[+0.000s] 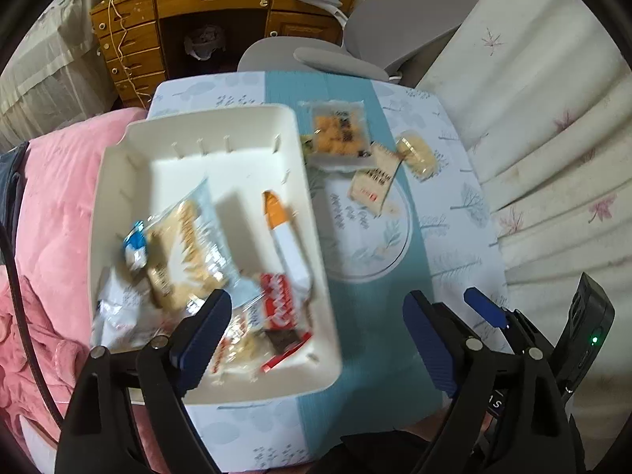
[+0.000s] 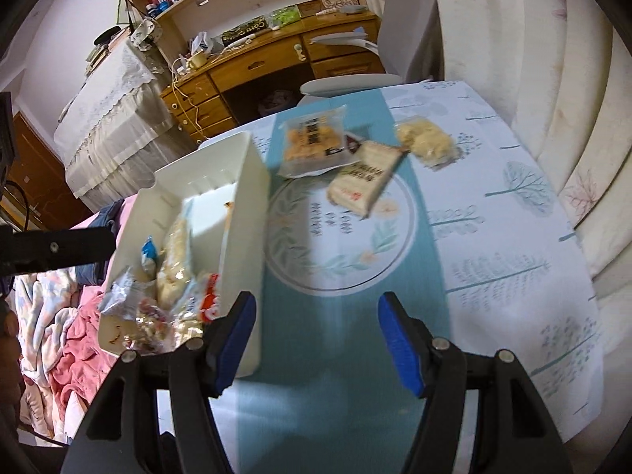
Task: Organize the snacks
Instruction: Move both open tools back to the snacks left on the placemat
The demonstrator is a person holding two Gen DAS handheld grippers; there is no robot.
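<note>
A white bin (image 1: 118,181) (image 2: 247,213) on the patterned table holds several snacks: a clear pack of beige crackers (image 1: 185,249), a blue-white candy (image 1: 136,245), an orange-white bar (image 1: 282,229) and a red pack (image 1: 278,300). Three snacks lie on the table beyond it: an orange snack bag (image 1: 339,134) (image 2: 312,144), a cream wafer pack (image 1: 373,185) (image 2: 361,181) and a pale round pack (image 1: 418,154) (image 2: 428,142). My left gripper (image 1: 316,335) is open over the bin's near right corner. My right gripper (image 2: 316,339) is open and empty above the table, beside the bin.
The table (image 2: 493,237) has a blue and white cloth with a round motif. A pink blanket (image 1: 59,205) lies left of it, a cream cushioned backrest (image 1: 553,118) right. A grey chair (image 1: 395,27) and wooden desk (image 1: 205,12) stand behind.
</note>
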